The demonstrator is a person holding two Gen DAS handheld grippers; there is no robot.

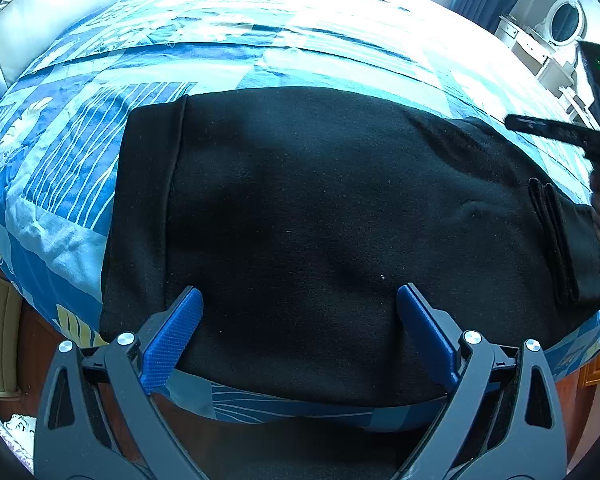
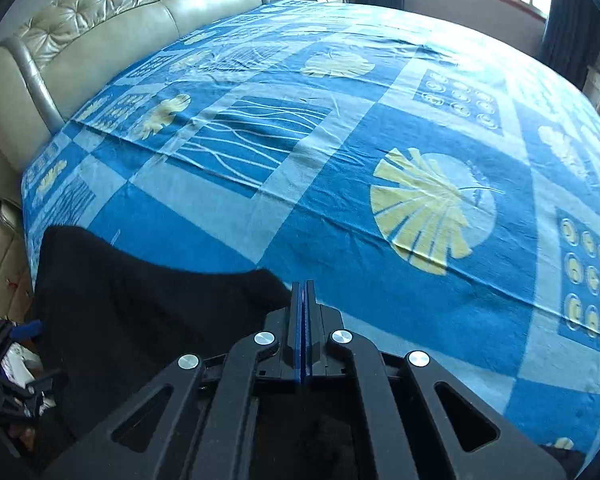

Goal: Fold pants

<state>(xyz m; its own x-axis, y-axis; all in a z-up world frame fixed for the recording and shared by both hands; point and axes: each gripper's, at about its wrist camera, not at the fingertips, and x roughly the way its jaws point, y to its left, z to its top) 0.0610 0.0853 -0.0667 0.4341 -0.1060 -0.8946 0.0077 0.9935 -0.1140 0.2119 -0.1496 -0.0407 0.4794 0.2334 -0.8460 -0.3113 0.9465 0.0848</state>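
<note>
Black pants point(image 1: 320, 220) on bed point(image 2: 340, 160); left claw point(image 1: 300, 312) apart, right claw point(image 2: 304, 320) together, empty — fold could slump unheld.

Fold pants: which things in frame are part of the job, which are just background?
In play:
- black pants, spread on the bed
- left gripper, open over them
- right gripper, shut, empty

Background:
- blue patterned bedsheet
- tufted headboard
- white dressing table with oval mirror
- dark curtains
</note>
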